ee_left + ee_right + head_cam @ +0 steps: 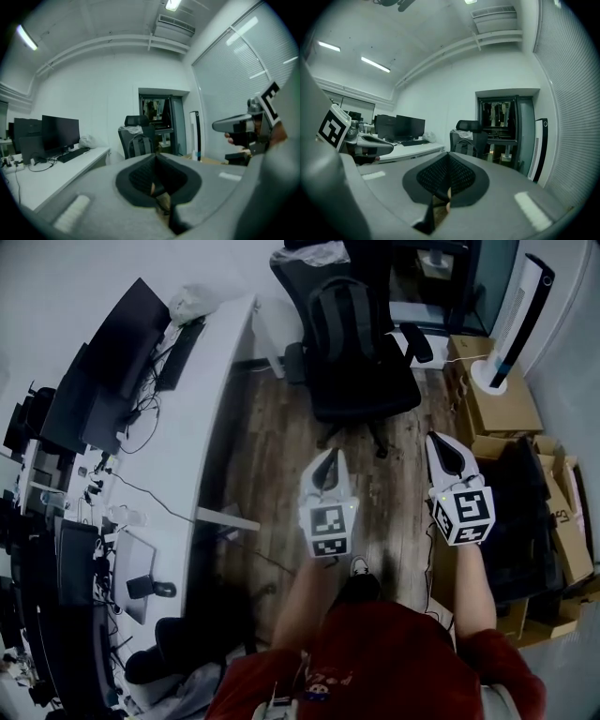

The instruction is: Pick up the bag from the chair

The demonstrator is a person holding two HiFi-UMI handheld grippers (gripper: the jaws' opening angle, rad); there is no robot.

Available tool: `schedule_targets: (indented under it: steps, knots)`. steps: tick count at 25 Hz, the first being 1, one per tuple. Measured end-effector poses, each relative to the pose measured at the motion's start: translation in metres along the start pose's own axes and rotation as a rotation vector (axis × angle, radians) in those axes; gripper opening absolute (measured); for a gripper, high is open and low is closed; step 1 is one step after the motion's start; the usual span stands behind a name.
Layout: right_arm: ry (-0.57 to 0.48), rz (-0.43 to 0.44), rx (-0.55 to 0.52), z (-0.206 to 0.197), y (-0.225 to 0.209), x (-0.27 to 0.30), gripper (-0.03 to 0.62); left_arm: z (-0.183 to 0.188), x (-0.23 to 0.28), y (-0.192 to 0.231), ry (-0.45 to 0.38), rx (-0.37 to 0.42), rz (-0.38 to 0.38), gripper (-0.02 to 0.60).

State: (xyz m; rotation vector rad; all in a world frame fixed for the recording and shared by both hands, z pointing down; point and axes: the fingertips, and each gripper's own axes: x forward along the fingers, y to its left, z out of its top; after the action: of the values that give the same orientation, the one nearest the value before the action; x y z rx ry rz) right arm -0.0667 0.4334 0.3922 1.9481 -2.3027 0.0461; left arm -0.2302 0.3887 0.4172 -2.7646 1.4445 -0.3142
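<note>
Red shirt (394, 657), grey left gripper (329, 457)

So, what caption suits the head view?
Left tongs and right tongs, both shut, point toward a dark grey backpack on a black swivel chair.

Wood floor (281, 442), long white desk (202, 399), perhaps cardboard boxes (502, 404)

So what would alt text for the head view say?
Seen from above, a person points the left gripper and right gripper, both shut, toward a black office chair with a dark backpack on it; a white desk with monitors runs alongside.
</note>
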Motion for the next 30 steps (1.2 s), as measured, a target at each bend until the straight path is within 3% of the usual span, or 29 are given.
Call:
schedule_targets:
  steps: [10, 19, 30]
  knots:
    - [0.018, -0.015, -0.018, 0.015, -0.004, 0.093, 0.000, 0.009, 0.069, 0.070, -0.010, -0.023, -0.002, -0.002]
    - [-0.002, -0.015, -0.010, 0.023, -0.020, 0.142, 0.000, 0.019, 0.116, 0.088, -0.025, -0.014, -0.014, -0.002]
    - [-0.015, 0.013, 0.029, 0.020, -0.112, 0.242, 0.000, 0.045, 0.237, 0.090, -0.031, 0.010, 0.017, -0.002]
